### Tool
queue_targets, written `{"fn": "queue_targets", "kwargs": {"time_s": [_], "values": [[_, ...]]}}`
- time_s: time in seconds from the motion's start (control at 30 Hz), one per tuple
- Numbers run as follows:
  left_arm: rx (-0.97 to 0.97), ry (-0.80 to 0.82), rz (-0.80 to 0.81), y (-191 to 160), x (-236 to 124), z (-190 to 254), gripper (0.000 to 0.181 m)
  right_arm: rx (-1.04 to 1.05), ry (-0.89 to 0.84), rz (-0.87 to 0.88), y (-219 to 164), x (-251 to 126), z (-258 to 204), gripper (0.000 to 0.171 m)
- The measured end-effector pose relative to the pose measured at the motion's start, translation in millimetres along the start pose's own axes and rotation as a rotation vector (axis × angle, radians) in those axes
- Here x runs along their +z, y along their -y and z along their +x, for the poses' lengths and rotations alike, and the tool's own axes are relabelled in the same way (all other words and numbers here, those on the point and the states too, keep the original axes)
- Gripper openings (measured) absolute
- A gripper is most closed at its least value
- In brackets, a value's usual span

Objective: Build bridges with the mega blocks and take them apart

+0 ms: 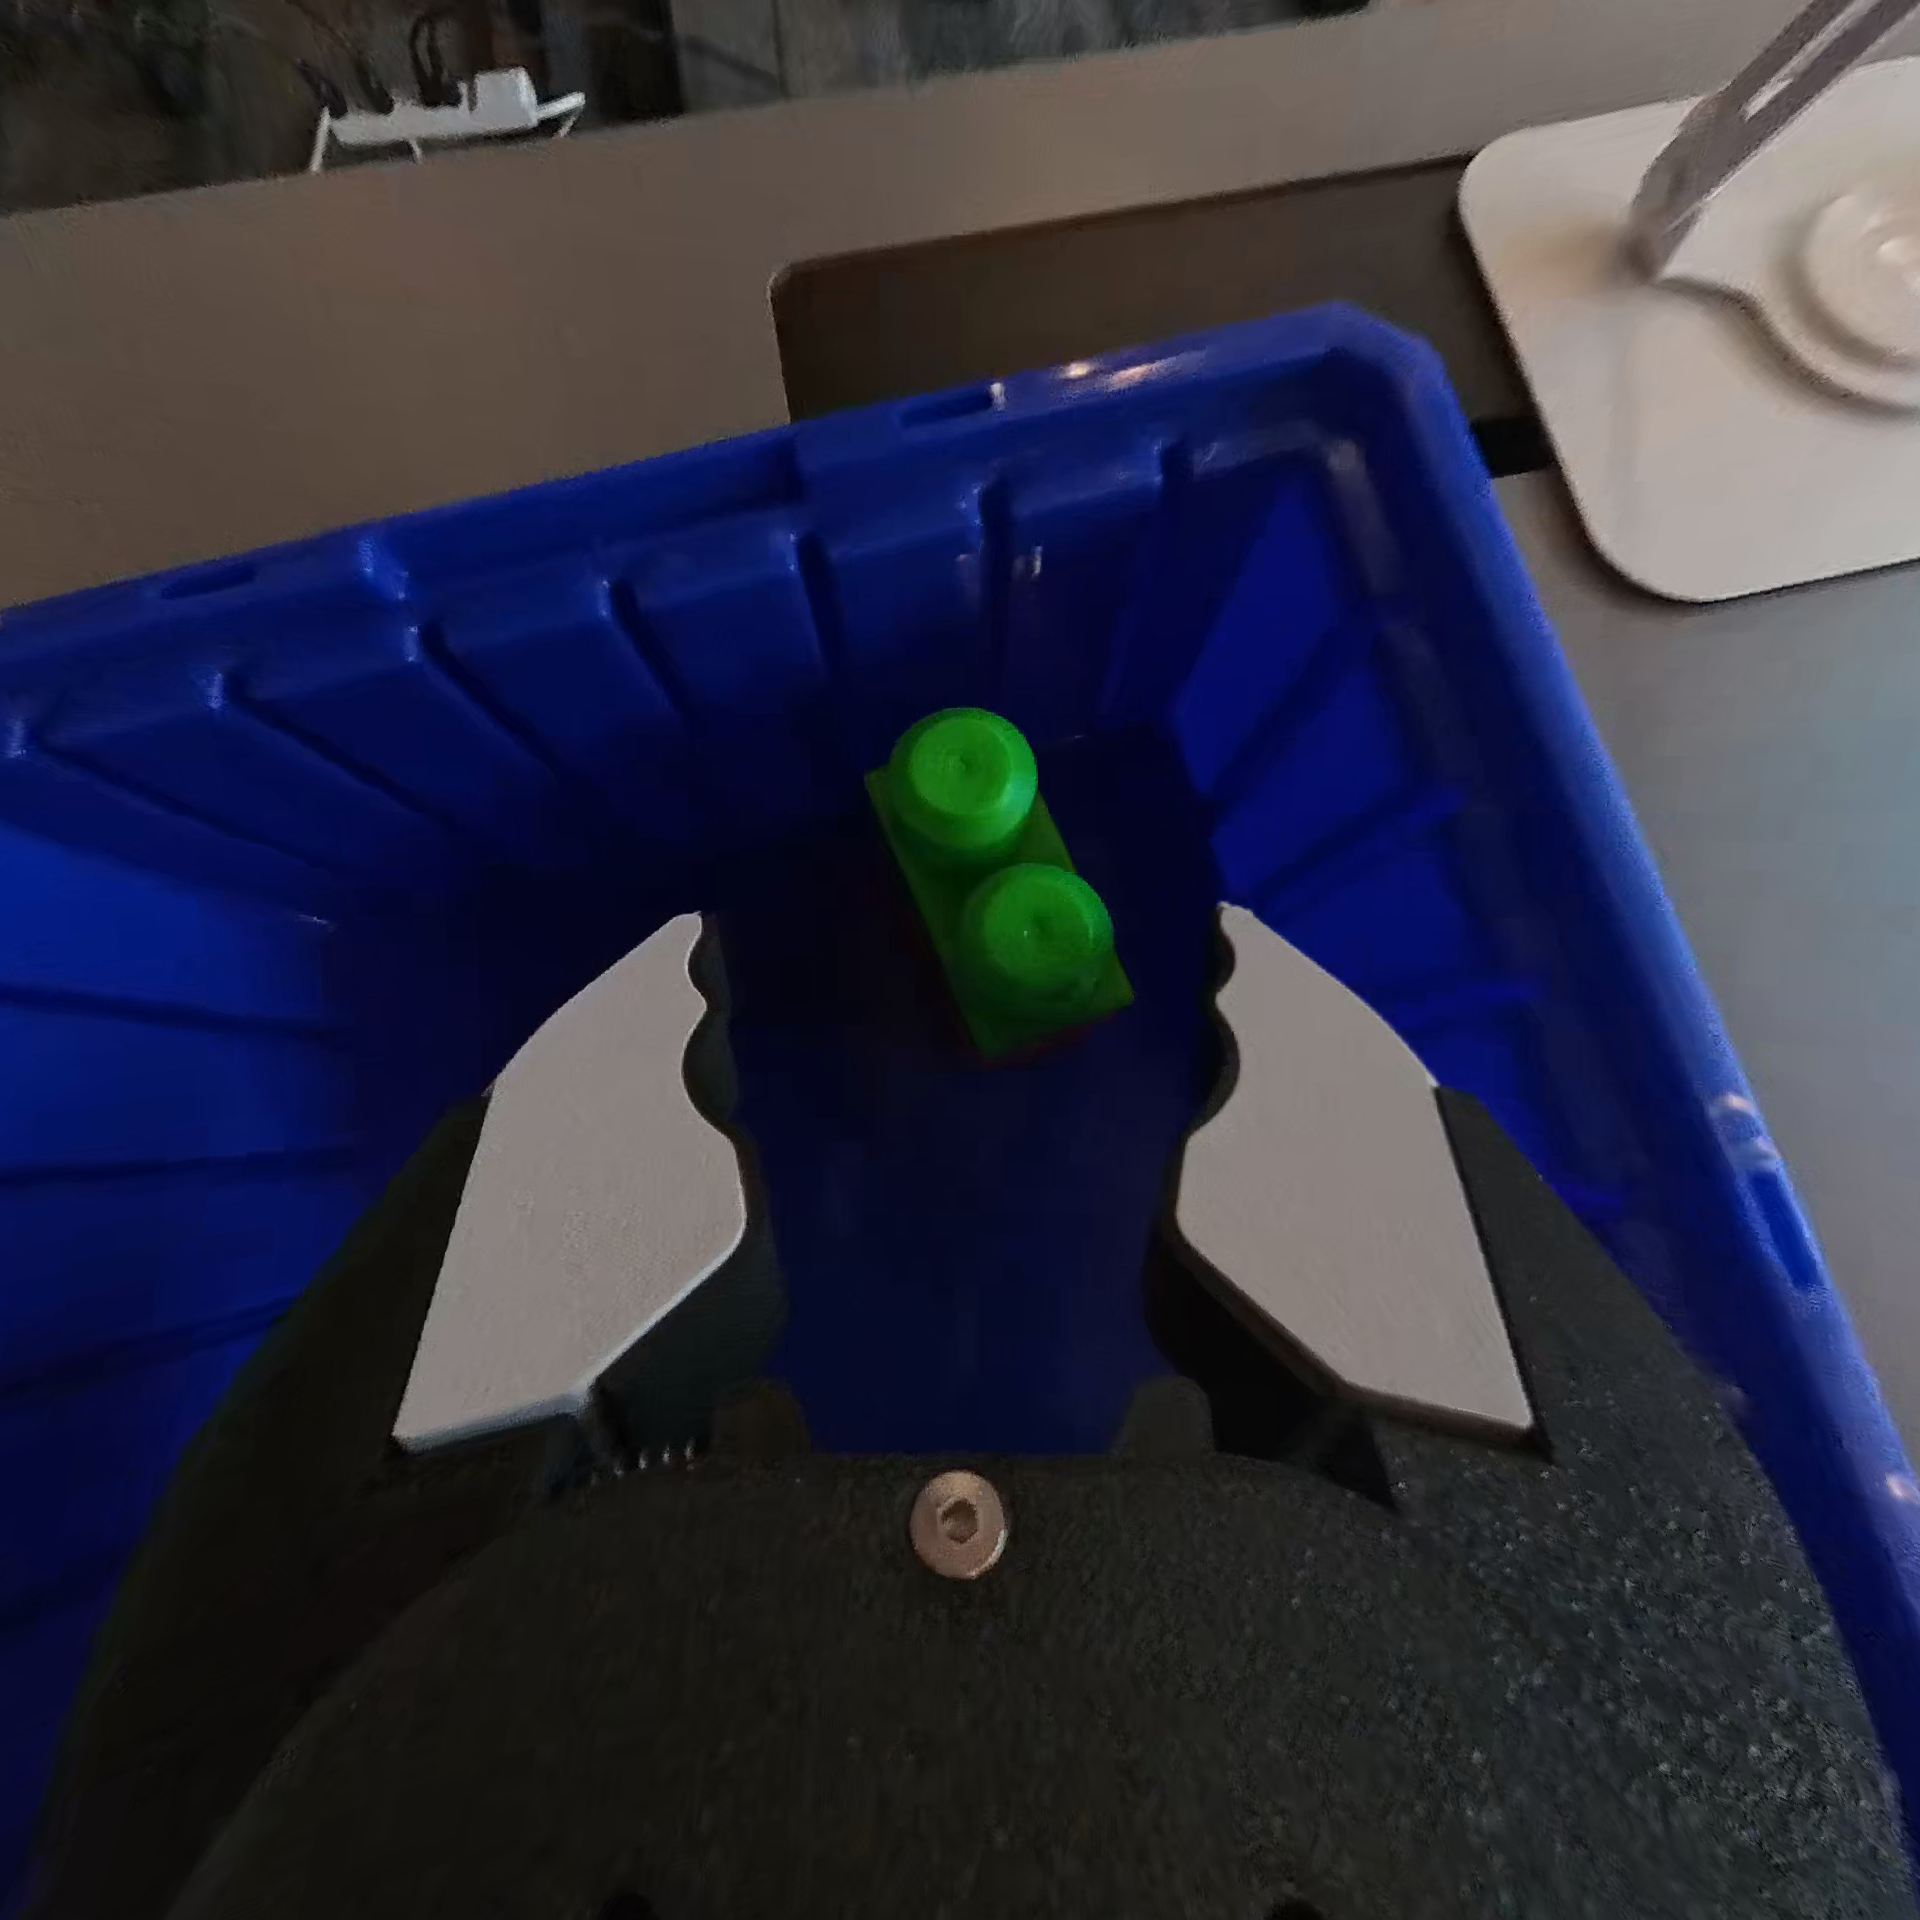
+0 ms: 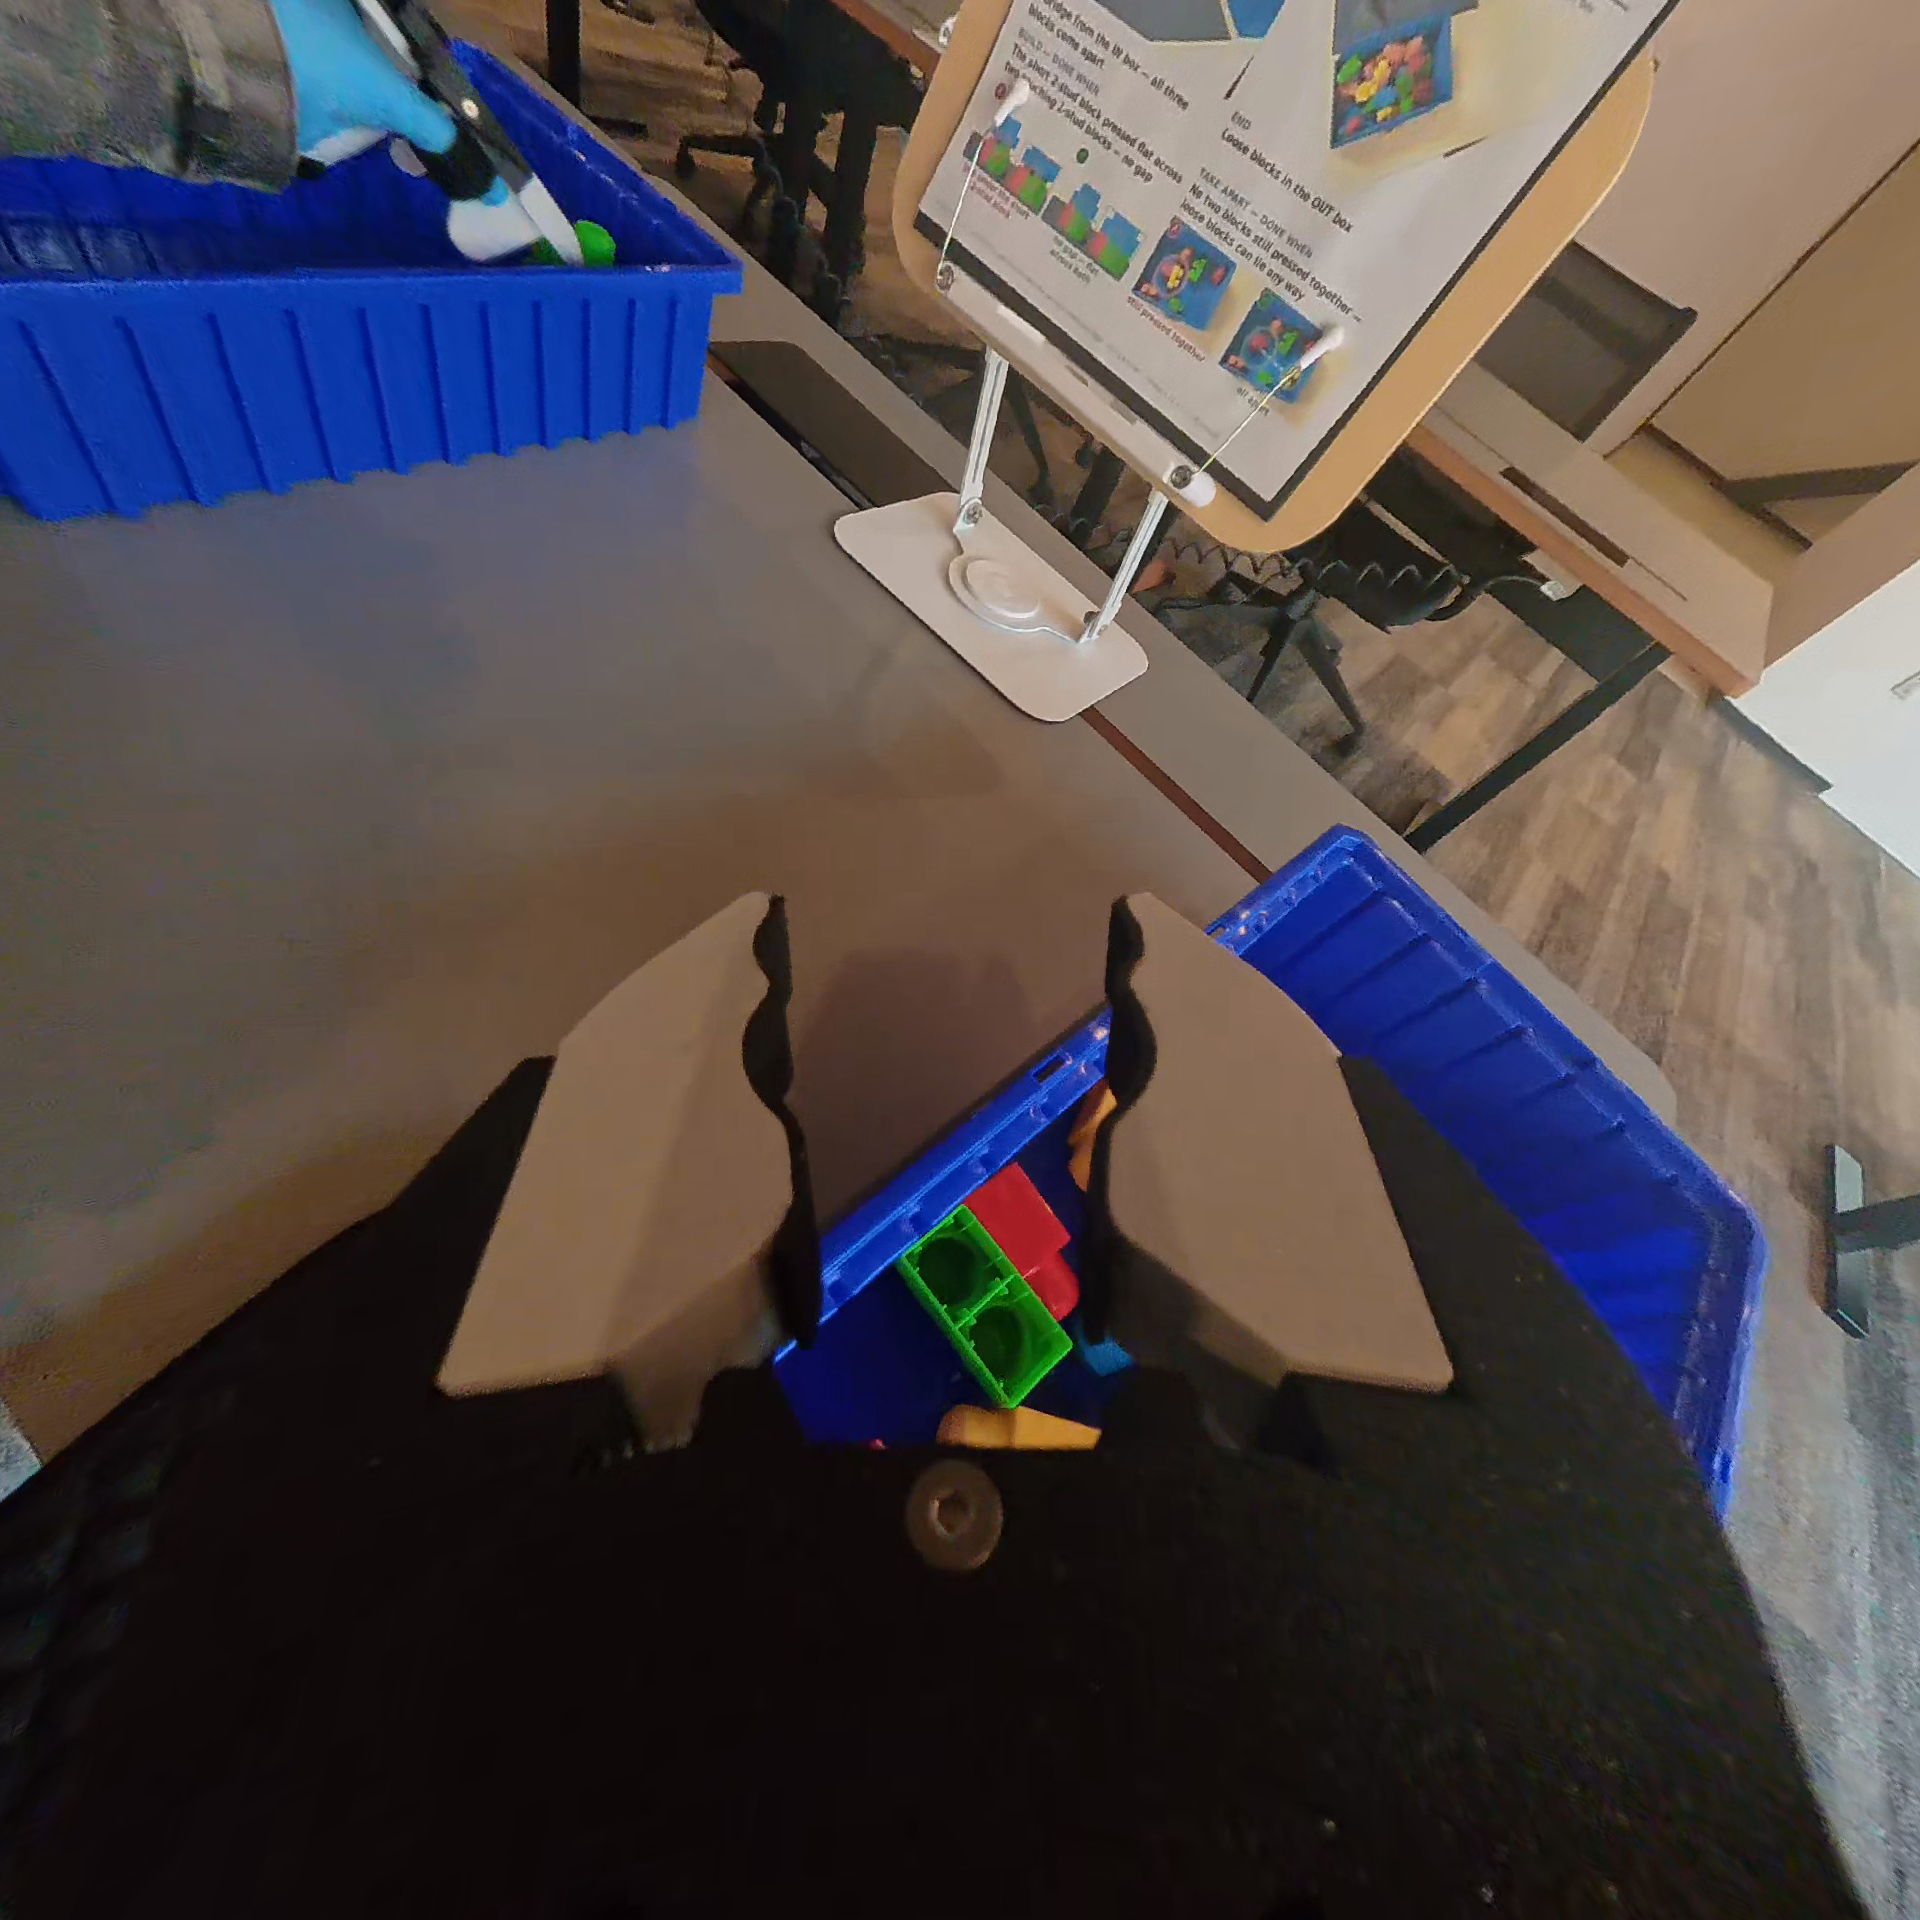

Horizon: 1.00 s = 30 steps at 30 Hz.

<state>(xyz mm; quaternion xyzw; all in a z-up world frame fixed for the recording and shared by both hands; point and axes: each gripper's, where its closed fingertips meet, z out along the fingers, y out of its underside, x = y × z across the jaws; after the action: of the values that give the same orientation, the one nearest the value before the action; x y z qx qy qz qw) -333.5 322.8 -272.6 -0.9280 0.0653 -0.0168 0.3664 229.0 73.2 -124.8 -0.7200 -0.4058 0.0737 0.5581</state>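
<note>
In the left wrist view a green two-stud block (image 1: pixel 995 883) lies on the floor of a blue bin (image 1: pixel 520 665), near its far right corner. My left gripper (image 1: pixel 961 935) is open over the bin, the block just ahead of its fingertips and apart from them. In the right wrist view my right gripper (image 2: pixel 945 914) is open and empty above the grey table (image 2: pixel 416 779), over the edge of a second blue bin (image 2: pixel 1455 1039) that holds a green block (image 2: pixel 982 1304) lying studs-down, a red block (image 2: pixel 1023 1221) and orange blocks (image 2: pixel 1023 1429). The left gripper (image 2: pixel 540 223) also shows far off inside the first bin (image 2: pixel 343 353).
A white stand base (image 2: pixel 997 603) carries a tilted board with an instruction sheet (image 2: pixel 1247 208) at the table's far edge; the base also shows in the left wrist view (image 1: pixel 1704 343). A gloved hand (image 2: pixel 353 83) holds the left gripper. Beyond the table are wood flooring and chair legs. The gap from one gripper's tips to the other's is roughly 65 centimeters.
</note>
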Motion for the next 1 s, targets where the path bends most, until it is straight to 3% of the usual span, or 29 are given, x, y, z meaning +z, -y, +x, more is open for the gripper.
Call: {"fn": "queue_targets", "kwargs": {"time_s": [0.2, 0.27, 0.33, 0.37, 0.53, 0.67, 0.8, 1.0], "values": [[0.008, 0.038, -0.084, -5, 25, -1, 0.084, 0.006, -0.008, 0.010, -6, -6, 3, 0.058], [0.027, 0.036, -0.107, -9, 32, 1, 0.073, 0.006, -0.009, 0.014, -6, -7, 3, 0.058], [0.030, -0.002, -0.107, -10, 35, 6, 0.044, 0.007, -0.015, 0.014, -8, -8, 5, 0.058], [0.020, -0.010, -0.085, -7, 34, 7, 0.039, 0.008, -0.015, 0.011, -9, -8, 5, 0.058], [0.062, -0.055, 0.013, 5, 14, 8, 0.037, 0.008, -0.001, -0.008, -15, -4, 2, 0.057], [0.031, -0.235, 0.262, 35, -40, 27, 0.037, 0.016, 0.064, 0.051, -1, 4, -13, 0.054], [-0.021, -0.472, 0.605, 57, -135, 55, 0.037, -0.013, 0.160, 0.128, 21, 14, -39, 0.049], [0.013, -0.705, 0.871, 35, -262, 93, 0.037, -0.061, 0.342, 0.265, 69, 34, -95, 0.052]]}}
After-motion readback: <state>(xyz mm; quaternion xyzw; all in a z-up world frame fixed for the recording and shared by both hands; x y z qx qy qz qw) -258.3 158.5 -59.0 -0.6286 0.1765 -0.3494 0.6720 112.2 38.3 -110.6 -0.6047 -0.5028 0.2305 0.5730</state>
